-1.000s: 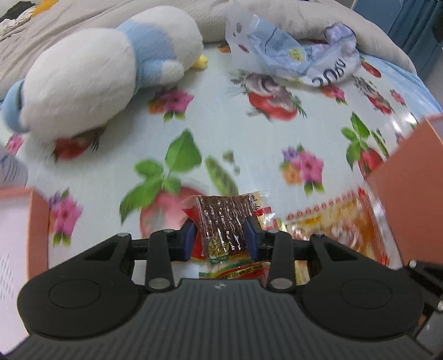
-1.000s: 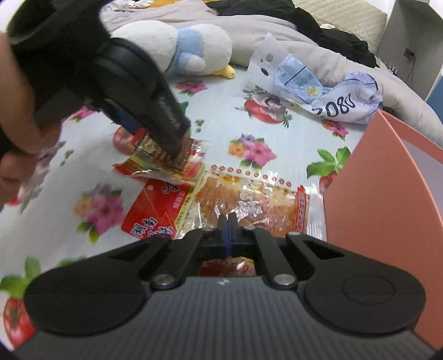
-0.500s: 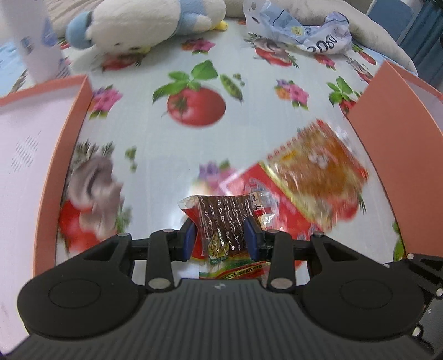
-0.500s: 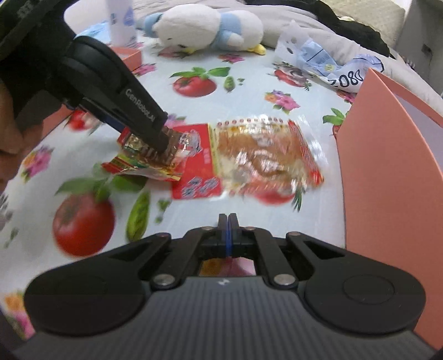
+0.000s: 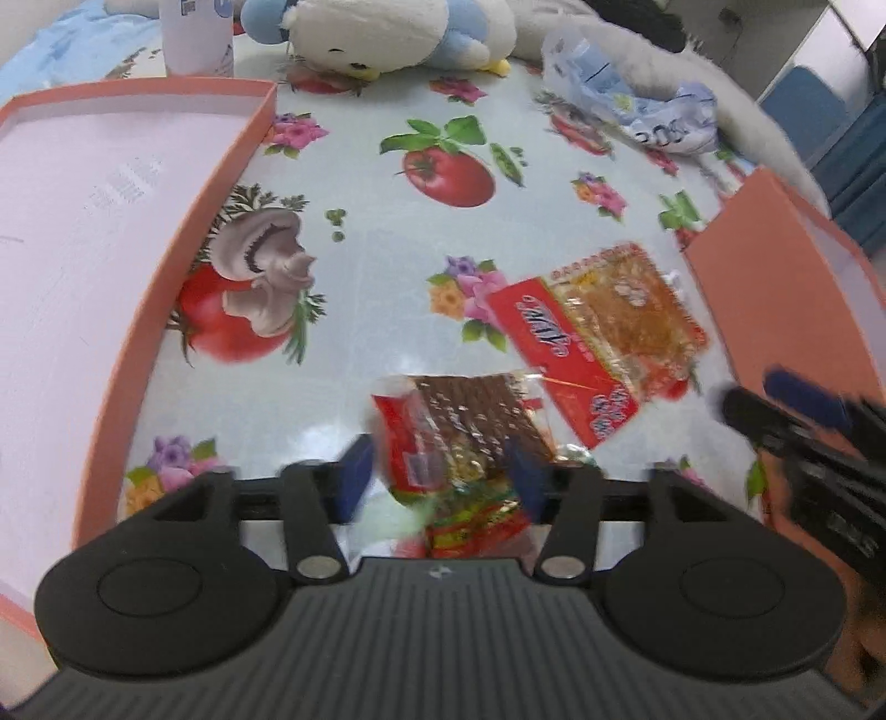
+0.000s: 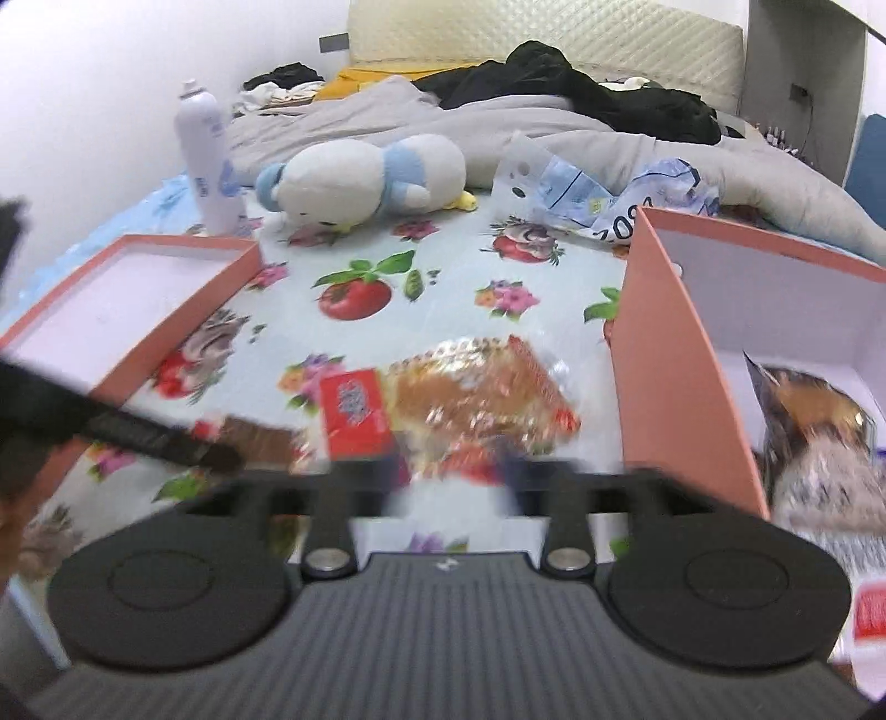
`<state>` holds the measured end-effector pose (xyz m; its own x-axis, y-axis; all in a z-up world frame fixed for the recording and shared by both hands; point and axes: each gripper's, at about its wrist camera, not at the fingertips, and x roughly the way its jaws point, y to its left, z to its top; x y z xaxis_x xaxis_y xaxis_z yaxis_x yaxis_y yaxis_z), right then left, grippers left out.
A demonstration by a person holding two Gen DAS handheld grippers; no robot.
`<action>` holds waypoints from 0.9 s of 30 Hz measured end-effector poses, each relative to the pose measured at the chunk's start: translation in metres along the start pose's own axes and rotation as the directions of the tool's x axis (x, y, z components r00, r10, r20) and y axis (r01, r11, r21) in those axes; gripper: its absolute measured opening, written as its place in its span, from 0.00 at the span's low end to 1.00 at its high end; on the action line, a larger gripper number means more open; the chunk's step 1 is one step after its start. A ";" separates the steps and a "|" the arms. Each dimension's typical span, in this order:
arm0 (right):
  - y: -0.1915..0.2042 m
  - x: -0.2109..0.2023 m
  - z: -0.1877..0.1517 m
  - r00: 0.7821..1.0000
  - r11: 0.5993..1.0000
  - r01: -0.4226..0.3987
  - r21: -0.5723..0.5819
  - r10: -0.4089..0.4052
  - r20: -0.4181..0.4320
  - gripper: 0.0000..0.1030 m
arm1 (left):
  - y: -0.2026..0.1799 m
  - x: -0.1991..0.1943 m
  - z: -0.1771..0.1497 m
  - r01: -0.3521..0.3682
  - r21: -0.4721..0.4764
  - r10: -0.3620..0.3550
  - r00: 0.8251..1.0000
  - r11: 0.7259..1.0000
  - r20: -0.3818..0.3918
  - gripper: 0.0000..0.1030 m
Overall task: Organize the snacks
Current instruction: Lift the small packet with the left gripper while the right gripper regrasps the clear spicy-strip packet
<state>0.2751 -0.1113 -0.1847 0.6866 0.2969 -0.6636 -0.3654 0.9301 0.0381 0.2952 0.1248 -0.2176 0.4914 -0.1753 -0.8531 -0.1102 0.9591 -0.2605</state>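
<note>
Left hand-held gripper (image 5: 437, 476) spread wide, small brown snack pack (image 5: 470, 426) loose between its jaws, left of the orange box (image 5: 775, 288); right hand-held gripper (image 6: 448, 471) open, empty; next: re-grip, box it.

We see a glossy plastic tablecloth (image 5: 360, 288), crinkly shiny film on the orange snack packet (image 5: 614, 327), matt cardboard on the salmon tray (image 5: 166, 266) at nine o'clock, and a fuzzy cloth plush toy (image 5: 387, 27).
</note>
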 end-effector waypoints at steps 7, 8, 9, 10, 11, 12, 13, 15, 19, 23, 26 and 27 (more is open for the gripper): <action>0.001 0.053 0.020 0.998 0.998 -0.016 -0.055 0.013 -0.056 0.72 | 0.004 0.002 -0.006 0.047 0.064 -0.050 0.998 0.997 0.046 0.83; 0.002 0.057 0.022 0.998 0.997 -0.003 -0.076 -0.002 -0.064 0.74 | 0.003 0.002 -0.005 0.038 0.091 -0.042 0.998 0.995 0.051 0.83; 0.003 0.063 0.024 0.997 0.995 0.009 -0.097 -0.015 -0.070 0.82 | 0.001 0.002 -0.004 0.024 0.121 -0.031 0.998 0.992 0.057 0.83; 0.003 0.068 0.026 0.997 0.995 0.006 -0.104 -0.014 -0.080 0.89 | -0.001 0.003 -0.003 0.012 0.153 -0.021 0.998 0.988 0.059 0.84; 0.002 0.075 0.028 0.994 0.994 -0.006 -0.108 -0.006 -0.106 0.90 | -0.003 0.005 -0.001 0.008 0.180 -0.018 0.998 0.984 0.052 0.84; 0.001 0.082 0.030 0.989 0.993 -0.021 -0.116 0.003 -0.150 0.90 | -0.004 0.008 0.001 0.006 0.202 -0.015 0.999 0.979 0.043 0.84; 0.001 0.091 0.031 0.979 0.990 -0.025 -0.140 -0.004 -0.203 0.90 | -0.006 0.012 0.002 -0.005 0.220 -0.003 0.999 0.976 0.034 0.84; 0.001 0.104 0.030 0.961 0.984 -0.016 -0.177 -0.034 -0.274 0.93 | -0.011 0.019 0.004 -0.051 0.266 0.046 0.999 0.963 0.023 0.85; -0.011 0.113 0.026 0.957 0.994 -0.055 -0.098 0.024 -0.290 1.00 | -0.018 0.025 0.001 -0.040 0.317 0.036 0.999 0.948 0.017 0.85; -0.012 0.113 0.023 0.958 0.994 -0.066 -0.083 0.040 -0.285 1.00 | -0.033 0.030 -0.008 -0.072 0.384 0.063 0.997 0.920 0.038 0.82; -0.012 0.112 0.026 0.957 0.993 -0.086 -0.087 0.058 -0.284 0.94 | -0.037 0.030 -0.008 -0.071 0.372 0.062 0.997 0.925 0.037 0.74; -0.011 0.112 0.027 0.957 0.991 -0.094 -0.095 0.064 -0.283 0.87 | -0.039 0.030 -0.009 -0.070 0.372 0.062 0.997 0.926 0.034 0.69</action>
<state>0.3730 -0.0820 -0.2388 0.4562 0.2824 -0.8439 -0.4866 0.8731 0.0292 0.3066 0.0799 -0.2365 0.5123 -0.1076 -0.8520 0.1847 0.9827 -0.0131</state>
